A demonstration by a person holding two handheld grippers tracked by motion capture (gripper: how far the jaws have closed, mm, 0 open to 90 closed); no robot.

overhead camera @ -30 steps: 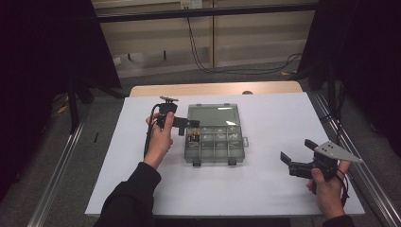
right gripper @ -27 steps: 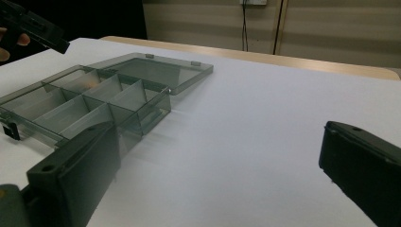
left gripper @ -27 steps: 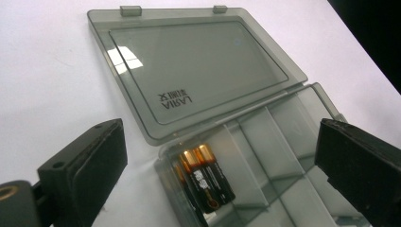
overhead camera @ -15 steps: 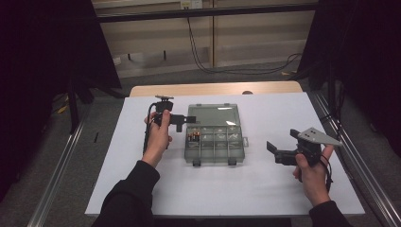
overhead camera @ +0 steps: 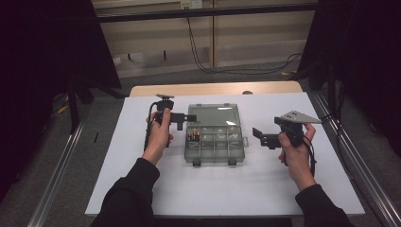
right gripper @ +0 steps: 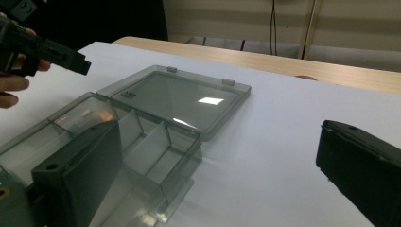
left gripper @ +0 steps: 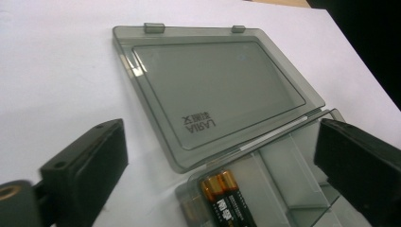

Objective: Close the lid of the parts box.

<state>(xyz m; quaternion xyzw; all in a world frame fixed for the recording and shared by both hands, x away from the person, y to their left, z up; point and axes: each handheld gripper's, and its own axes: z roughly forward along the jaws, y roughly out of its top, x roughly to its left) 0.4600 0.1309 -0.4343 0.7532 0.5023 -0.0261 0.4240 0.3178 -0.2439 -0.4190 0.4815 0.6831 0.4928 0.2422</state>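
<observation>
Left gripper view reads "LARIA" with small characters beside it, upside down on the flat-lying lid (left gripper: pixel 213 90) of the smoky transparent plastic compartment box (overhead camera: pixel 213 136); two black-and-gold batteries (left gripper: pixel 226 198) lie in a corner compartment, their print too small to read. The box sits open mid-table on the white table sheet (overhead camera: pixel 142 189). The left gripper (overhead camera: pixel 184 117) is held at the box's left far corner, jaws spread and empty. The right gripper (overhead camera: pixel 259 137) is held just right of the box, jaws likewise apart, gripping nothing.
</observation>
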